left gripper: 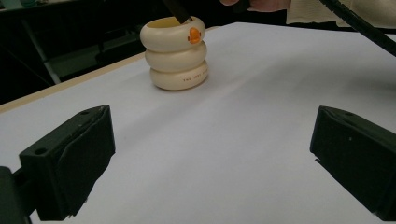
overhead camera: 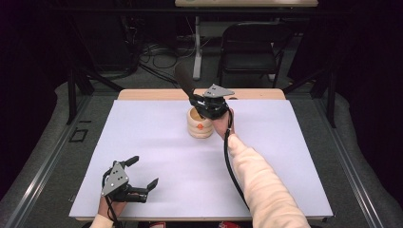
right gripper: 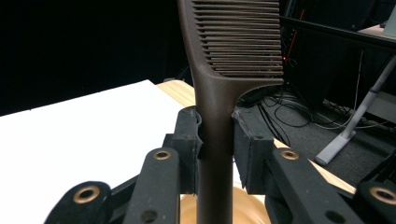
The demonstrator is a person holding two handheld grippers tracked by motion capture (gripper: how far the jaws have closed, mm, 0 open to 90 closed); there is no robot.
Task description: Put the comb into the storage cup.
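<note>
A dark brown comb (right gripper: 219, 93) stands with its handle pinched between my right gripper's pads (right gripper: 189, 154), teeth end up. In the high view the comb (overhead camera: 184, 80) leans up and to the left from my right gripper (overhead camera: 200, 105), which hovers over a cream holder shaped like three stacked rings with a small orange duck face (overhead camera: 199, 122). The comb's lower end dips into the holder's mouth (left gripper: 180, 14). My left gripper (overhead camera: 142, 173) rests open near the table's front left corner, its jaws wide apart, pointing at the holder (left gripper: 175, 53).
The white sheet (overhead camera: 157, 156) covers a wooden table (overhead camera: 142, 94). Behind the table stand a black folding chair (overhead camera: 252, 47), a desk leg (overhead camera: 196, 47) and loose cables on the floor. A black cable (overhead camera: 230, 161) trails along the right sleeve.
</note>
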